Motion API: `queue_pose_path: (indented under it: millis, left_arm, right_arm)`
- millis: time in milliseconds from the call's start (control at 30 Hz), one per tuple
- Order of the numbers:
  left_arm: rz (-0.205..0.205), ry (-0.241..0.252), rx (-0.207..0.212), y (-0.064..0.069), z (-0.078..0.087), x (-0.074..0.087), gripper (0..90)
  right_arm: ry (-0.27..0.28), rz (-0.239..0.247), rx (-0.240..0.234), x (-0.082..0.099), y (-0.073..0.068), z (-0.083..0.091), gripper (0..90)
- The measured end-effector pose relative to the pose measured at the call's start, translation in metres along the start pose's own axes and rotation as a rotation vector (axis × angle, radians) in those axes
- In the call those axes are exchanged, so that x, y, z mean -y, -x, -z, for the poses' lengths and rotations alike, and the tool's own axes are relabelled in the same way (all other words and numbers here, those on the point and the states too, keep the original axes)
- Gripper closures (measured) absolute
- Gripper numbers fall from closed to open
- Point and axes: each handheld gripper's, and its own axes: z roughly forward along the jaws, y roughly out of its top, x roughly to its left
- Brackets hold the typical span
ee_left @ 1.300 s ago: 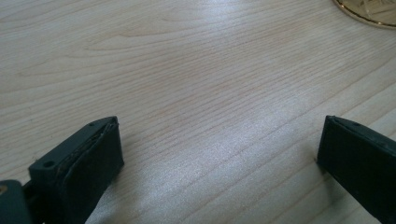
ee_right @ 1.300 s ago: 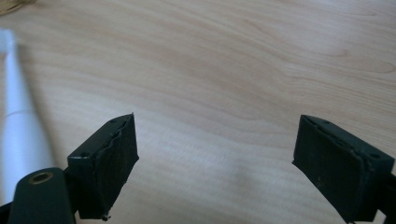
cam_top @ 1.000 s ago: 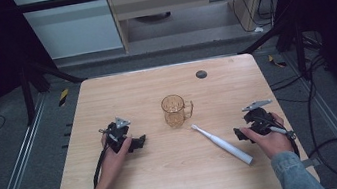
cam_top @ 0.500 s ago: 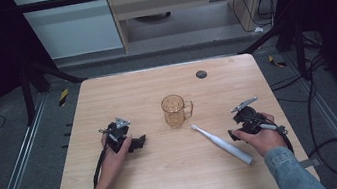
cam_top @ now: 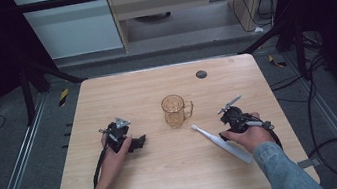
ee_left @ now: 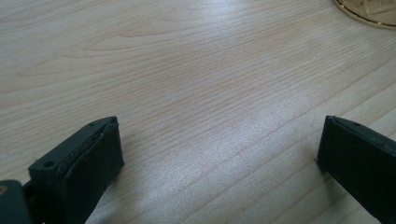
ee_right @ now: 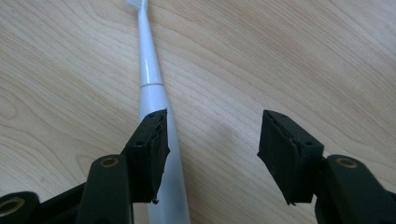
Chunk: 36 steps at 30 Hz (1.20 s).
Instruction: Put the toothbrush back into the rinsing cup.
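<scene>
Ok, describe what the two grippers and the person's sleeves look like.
Both are black handheld tools. The left gripper carries a grey three-cornered plate on top and trails a black cable. The right gripper has a thin metal rod. Each has two blocky black jaws with worn pads. The sleeves are blue denim.

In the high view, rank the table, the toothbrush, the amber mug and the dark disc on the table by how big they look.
1. table
2. toothbrush, partly hidden under the hand
3. amber mug
4. dark disc
</scene>
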Motion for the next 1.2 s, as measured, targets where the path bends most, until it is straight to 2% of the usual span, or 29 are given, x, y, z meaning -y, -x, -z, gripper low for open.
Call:
queue_pose_path:
  millis: [167,400,667,1100,1200]
  left_arm:
    - [0.0,0.0,0.0,0.0,0.0,0.0,0.0]
    - [0.0,0.0,0.0,0.0,0.0,0.0,0.0]
    - [-0.003,-0.001,0.0,0.0,0.0,0.0,0.0]
    - [-0.003,-0.001,0.001,0.0,0.0,0.0,0.0]
    - [-0.004,-0.001,0.001,0.0,0.0,0.0,0.0]
  right_arm:
    - [-0.018,0.024,-0.017,-0.008,-0.007,-0.003,42.2]
    - [-0.053,0.023,-0.034,-0.011,-0.011,-0.007,41.5]
    - [-0.082,0.041,-0.081,-0.016,-0.021,-0.015,45.4]
    - [-0.157,0.092,-0.091,-0.018,-0.026,-0.027,53.4]
    - [-0.167,0.087,-0.094,-0.018,-0.026,-0.028,55.0]
